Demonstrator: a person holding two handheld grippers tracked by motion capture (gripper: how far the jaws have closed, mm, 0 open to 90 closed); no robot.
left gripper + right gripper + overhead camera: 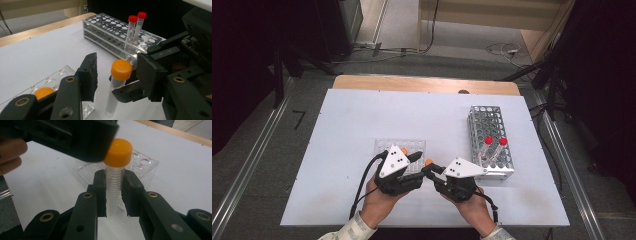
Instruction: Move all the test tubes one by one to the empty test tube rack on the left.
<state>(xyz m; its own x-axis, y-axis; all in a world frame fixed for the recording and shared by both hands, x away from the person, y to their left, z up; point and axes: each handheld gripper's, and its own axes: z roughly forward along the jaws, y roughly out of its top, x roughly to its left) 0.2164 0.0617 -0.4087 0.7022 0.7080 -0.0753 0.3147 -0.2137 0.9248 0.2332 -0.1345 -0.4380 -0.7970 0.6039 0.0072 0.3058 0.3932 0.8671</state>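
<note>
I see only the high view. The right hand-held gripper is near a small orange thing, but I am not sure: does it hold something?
Observer: Yes. In the right gripper view the right hand-held gripper is shut on a clear tube, pads pressing its body just below the orange cap.
Operator: Does the left one grip the cap?
Observer: Not yet. In the left gripper view the left hand-held gripper has one jaw on each side of the cap, with a gap on both sides.
Operator: Is another tube in the clear rack?
Observer: Yes, a second orange cap sits in a hole of the clear rack.
</note>
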